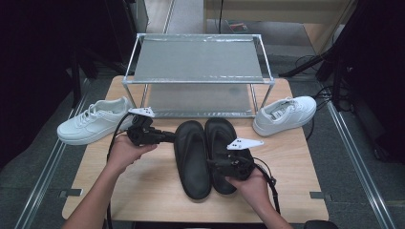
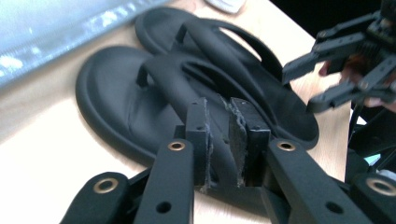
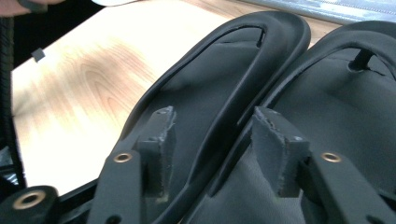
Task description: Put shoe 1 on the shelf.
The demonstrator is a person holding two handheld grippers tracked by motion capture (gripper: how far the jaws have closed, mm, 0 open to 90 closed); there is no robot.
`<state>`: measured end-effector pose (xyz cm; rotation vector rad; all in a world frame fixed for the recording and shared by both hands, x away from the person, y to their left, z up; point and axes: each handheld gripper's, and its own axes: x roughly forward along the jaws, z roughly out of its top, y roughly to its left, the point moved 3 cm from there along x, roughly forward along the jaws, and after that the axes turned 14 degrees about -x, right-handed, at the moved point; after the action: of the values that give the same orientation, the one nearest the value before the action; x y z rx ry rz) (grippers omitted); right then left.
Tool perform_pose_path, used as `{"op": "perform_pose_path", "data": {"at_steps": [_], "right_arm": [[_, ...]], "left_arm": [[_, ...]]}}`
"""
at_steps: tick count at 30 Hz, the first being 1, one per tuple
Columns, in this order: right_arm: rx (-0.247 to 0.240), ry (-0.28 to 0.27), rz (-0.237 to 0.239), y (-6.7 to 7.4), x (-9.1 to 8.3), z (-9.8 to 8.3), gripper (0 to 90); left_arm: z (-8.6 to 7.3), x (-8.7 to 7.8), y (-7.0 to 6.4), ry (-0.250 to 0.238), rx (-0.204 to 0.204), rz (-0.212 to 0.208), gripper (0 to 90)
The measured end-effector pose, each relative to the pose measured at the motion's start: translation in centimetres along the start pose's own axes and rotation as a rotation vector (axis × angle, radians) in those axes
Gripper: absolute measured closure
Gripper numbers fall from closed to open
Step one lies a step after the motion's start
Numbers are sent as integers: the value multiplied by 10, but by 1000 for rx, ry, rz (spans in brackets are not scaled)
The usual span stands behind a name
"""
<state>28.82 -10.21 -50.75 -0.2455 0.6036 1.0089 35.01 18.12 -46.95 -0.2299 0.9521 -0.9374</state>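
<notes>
A pair of black flip-flops lies side by side at the middle of the table, toes toward the rack at twelve o'clock. The left flip-flop touches the right flip-flop along their inner edges.

The left gripper comes in from nine o'clock, level with the table, and its tips meet the outer rim of the left flip-flop near the toe end. In the left gripper view the two pads stand close together with a narrow gap, and the flip-flop's edge lies under and between them; whether the pads press on that edge I cannot tell. The right gripper shows at two o'clock in that view, jaws apart, above the heel end of the pair.

The right gripper sits at about five o'clock over the pair's heel half, held in the right hand. In the right gripper view its jaws are spread wide and released: one pad hangs over the left flip-flop's footbed, the other over the right flip-flop, with the two touching rims between them. Neither pad presses on anything.

A white sneaker lies at ten o'clock, partly off the table's edge, and a second sneaker at two o'clock beside the rack's leg. Both are well apart from the grippers.
</notes>
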Motion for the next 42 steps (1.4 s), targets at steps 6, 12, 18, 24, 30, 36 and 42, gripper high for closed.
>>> {"op": "perform_pose_path", "data": {"at_steps": [6,12,18,24,30,36,42], "right_arm": [[15,2,-30,1,8,7,445],[27,26,-61,3,20,8,360],[87,22,-105,-2,29,7,358],[109,34,-147,-8,38,7,382],[117,70,-179,-11,50,8,422],[121,85,-176,-14,56,5,466],[140,84,-169,-15,58,4,494]], "left_arm": [[25,-2,-3,-6,42,-2,842],[48,-1,-4,0,67,8,826],[67,0,-1,10,74,8,833],[93,-6,-4,-8,101,1,841],[125,-12,-4,-29,132,35,841],[157,-15,0,-15,161,90,836],[183,-12,10,-33,156,85,845]]}}
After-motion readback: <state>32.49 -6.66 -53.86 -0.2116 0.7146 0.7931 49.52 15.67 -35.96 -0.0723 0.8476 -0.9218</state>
